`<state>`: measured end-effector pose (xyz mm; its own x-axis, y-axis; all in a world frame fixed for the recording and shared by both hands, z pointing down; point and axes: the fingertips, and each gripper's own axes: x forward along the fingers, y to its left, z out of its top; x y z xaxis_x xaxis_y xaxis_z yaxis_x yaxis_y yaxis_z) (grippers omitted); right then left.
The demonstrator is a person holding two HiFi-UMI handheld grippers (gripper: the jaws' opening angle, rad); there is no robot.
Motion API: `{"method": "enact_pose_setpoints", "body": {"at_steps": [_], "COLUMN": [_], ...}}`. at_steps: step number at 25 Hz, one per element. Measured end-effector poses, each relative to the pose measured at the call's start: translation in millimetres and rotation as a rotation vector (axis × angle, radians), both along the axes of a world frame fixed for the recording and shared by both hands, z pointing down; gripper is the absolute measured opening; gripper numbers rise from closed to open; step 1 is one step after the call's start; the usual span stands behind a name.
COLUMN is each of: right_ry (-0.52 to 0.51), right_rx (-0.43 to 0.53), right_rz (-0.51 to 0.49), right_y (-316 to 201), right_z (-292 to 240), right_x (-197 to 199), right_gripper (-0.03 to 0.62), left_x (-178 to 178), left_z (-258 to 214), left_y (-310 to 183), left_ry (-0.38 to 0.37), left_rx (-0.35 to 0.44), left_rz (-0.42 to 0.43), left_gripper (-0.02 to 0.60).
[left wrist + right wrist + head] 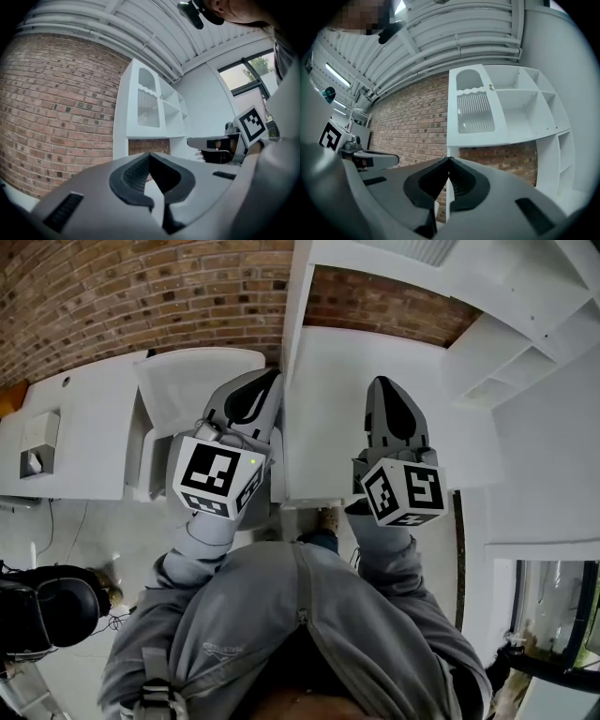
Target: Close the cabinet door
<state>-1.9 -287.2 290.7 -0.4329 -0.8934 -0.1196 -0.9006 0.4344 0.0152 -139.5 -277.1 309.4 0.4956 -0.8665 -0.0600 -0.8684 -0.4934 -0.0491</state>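
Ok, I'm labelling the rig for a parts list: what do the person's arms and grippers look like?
Both the left gripper and right gripper have smooth grey shells with black ribbed pads. Each carries a white cube printed with black square markers. The sleeves are grey, from a zipped top.

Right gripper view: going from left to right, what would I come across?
First the left gripper → brick wall → cabinet door with ribbed glass → open white shelves.
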Motion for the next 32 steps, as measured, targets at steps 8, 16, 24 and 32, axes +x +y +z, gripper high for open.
{"method": "enact_pose_setpoints", "body": {"at_steps": [8, 16, 24, 32], "right_ry": [0.018, 0.038, 0.059, 0.03], "right_rx": [0.006, -0.003, -0.013, -0.013], "right_rz": [-0.007, -0.076, -0.145, -0.173], "right_y": [24.5, 33.1, 44.0, 55.0], "right_z": [17.7, 34.7, 55.0, 58.4], "right_x": [-12.3, -14.4, -14.1, -5.0], "right_gripper": [0.026, 0.026, 0.026, 0.026], "left_x": [-15.9, -22.0, -8.6, 12.0], "left_z": [12.2, 23.3, 52.5, 56.1], "left_y": [23.4, 40.0, 55.3, 66.2], "left_ry": [0.014, 0.038, 0.051, 0.036], "left_rx": [0.002, -0.018, -0.071, -0.071], "left_rz": [-0.076, -0.23, -0.282, -0.266], "left_gripper": [0.005, 0.005, 0.006, 0.005]}}
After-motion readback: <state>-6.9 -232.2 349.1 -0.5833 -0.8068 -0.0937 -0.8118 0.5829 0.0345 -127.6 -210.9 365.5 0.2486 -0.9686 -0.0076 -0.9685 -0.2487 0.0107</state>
